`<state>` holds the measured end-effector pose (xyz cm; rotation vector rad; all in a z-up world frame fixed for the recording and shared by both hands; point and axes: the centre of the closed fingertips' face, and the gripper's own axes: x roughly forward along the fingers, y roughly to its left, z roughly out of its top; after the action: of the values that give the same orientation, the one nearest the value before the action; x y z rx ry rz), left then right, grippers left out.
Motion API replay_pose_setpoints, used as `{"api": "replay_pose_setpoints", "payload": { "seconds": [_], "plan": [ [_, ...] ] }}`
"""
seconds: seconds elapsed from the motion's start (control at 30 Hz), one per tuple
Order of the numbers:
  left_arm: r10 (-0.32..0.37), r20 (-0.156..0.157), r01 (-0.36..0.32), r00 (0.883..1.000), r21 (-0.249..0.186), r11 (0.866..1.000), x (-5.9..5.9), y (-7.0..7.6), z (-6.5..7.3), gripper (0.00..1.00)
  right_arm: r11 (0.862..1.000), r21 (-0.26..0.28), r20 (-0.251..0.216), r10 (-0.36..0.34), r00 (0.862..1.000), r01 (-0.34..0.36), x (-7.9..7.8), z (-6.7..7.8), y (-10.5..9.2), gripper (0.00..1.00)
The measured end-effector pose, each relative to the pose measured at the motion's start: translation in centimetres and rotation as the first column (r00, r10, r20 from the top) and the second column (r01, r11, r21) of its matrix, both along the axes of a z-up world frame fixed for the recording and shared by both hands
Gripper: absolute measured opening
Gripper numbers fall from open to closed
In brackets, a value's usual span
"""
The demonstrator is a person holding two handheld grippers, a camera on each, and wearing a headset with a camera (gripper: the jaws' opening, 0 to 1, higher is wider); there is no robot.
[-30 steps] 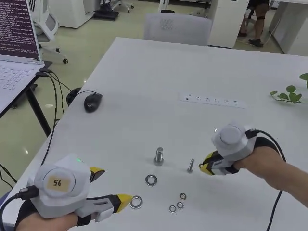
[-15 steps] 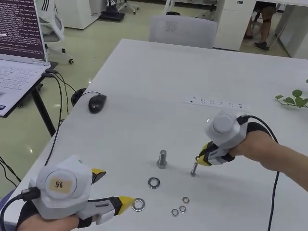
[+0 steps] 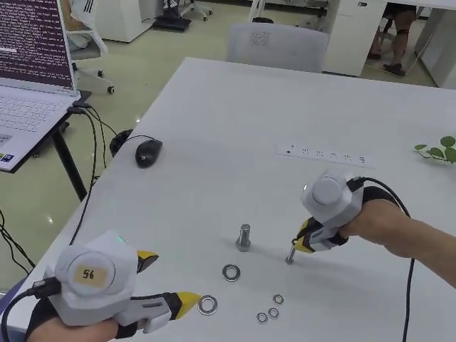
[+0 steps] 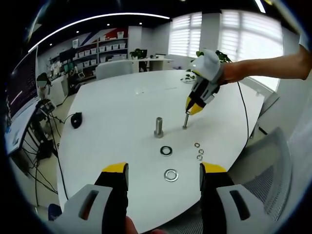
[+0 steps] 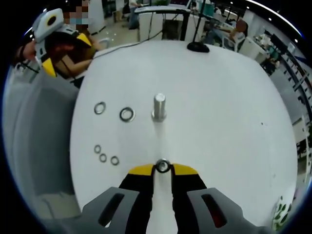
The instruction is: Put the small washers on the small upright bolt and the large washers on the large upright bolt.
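Note:
The large upright bolt (image 3: 244, 237) stands mid-table, with the small upright bolt (image 3: 290, 254) just to its right. My right gripper (image 3: 303, 244) is at the small bolt's top, its jaws nearly shut on what looks like a small washer (image 5: 163, 162), with the bolt's shaft hidden beneath. Two large washers (image 3: 231, 272) (image 3: 207, 305) and three small washers (image 3: 273, 311) lie flat in front of the bolts. My left gripper (image 3: 167, 279) hovers open near the front edge, beside the nearer large washer (image 4: 171, 174). The right gripper (image 4: 192, 103) touches the small bolt (image 4: 185, 119).
A black mouse (image 3: 148, 152) lies at the table's left edge and a white power strip (image 3: 325, 154) farther back. A laptop (image 3: 28, 64) stands on a side stand to the left, a grey chair (image 3: 278, 46) behind the table, and a plant (image 3: 442, 149) at the right.
My right gripper has moved left from beside the small bolt to the bolt's top. The left gripper has stayed open in place. The head camera shifted slightly.

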<state>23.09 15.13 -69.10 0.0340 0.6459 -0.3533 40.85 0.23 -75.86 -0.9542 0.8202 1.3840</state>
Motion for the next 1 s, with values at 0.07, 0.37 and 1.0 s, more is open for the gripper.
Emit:
{"api": "replay_pose_setpoints", "payload": {
  "seconds": [0.07, 0.37, 1.0],
  "plan": [
    [-0.003, 0.000, 0.003, 1.000, 0.000, 1.000, 0.0, 0.0, 0.0, 0.59, 1.000, 0.000, -0.007, 0.000, 1.000, 0.000, -0.1, -0.1, 0.1, 0.14],
    [0.002, -0.002, -0.002, 1.000, 0.000, 1.000, 0.1, 0.4, 0.0, 0.59, 1.000, -0.011, -0.009, 0.003, 1.000, -0.003, -0.1, -0.6, 0.1, 0.14],
    [0.010, -0.011, -0.010, 1.000, 0.001, 1.000, -0.4, 0.6, -0.4, 0.58, 0.999, -0.037, -0.038, -0.001, 0.999, 0.000, -0.3, -3.5, 0.5, 0.14]
  ]
}}
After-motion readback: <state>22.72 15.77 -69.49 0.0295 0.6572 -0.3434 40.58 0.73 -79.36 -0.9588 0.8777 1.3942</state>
